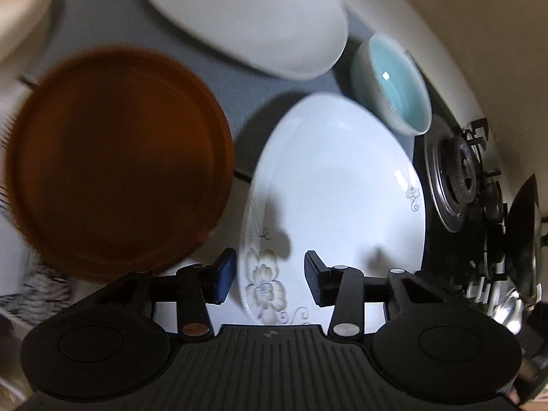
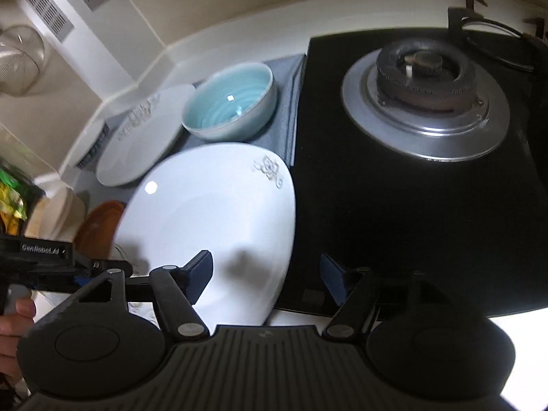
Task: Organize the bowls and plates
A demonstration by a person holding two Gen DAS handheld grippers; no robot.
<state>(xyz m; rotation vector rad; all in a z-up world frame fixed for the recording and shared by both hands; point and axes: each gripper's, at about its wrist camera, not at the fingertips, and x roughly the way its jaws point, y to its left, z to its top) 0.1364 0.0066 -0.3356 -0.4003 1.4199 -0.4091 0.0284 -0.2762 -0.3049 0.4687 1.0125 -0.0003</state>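
A white plate with grey flower prints [image 1: 335, 178] [image 2: 212, 212] lies in the middle, its right side over the edge of the black hob. My left gripper [image 1: 270, 277] stands open astride the plate's near left rim, and its pads do not press on it. My right gripper [image 2: 267, 277] is open too, one finger over the plate's right part and the other over the hob. A brown round plate [image 1: 116, 164] [image 2: 99, 226] sits to the left. Behind are a white oval plate [image 1: 246, 17] [image 2: 144, 144] and a light blue bowl [image 1: 397, 89] [image 2: 229, 102].
A grey mat [image 1: 212, 78] lies under the dishes. The black glass hob [image 2: 411, 222] with its gas burner [image 2: 423, 78] fills the right side. A dark pan [image 1: 524, 239] stands at the far right. A hand [image 2: 13, 311] grips the left tool's black body [image 2: 44, 257].
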